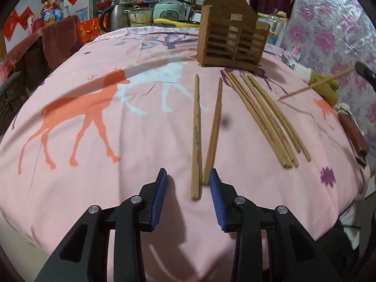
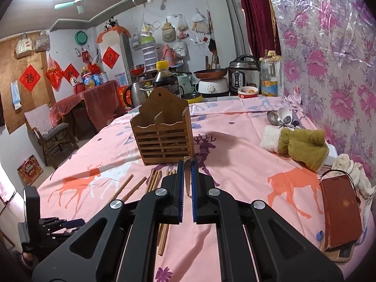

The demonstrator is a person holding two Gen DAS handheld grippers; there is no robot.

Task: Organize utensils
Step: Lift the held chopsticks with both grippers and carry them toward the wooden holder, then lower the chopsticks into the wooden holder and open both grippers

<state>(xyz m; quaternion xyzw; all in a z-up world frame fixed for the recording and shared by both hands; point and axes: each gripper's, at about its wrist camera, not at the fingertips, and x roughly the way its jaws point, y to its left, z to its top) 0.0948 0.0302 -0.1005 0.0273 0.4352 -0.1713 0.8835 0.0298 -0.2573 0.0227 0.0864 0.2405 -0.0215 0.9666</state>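
The open left gripper (image 1: pixel 188 183) sits around two thin, light, stiff chopsticks (image 1: pixel 206 138), best pinched near their ends, while the right gripper (image 2: pixel 187 181) holds one chopstick (image 2: pixel 187 176) tight.

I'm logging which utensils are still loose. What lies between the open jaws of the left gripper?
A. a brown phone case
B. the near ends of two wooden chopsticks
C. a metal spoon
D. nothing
B: the left gripper straddles the near ends of the two wooden chopsticks lying on the pink deer-print tablecloth.

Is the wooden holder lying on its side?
No, the wooden holder stands upright on the pink cloth, with its open top facing up.
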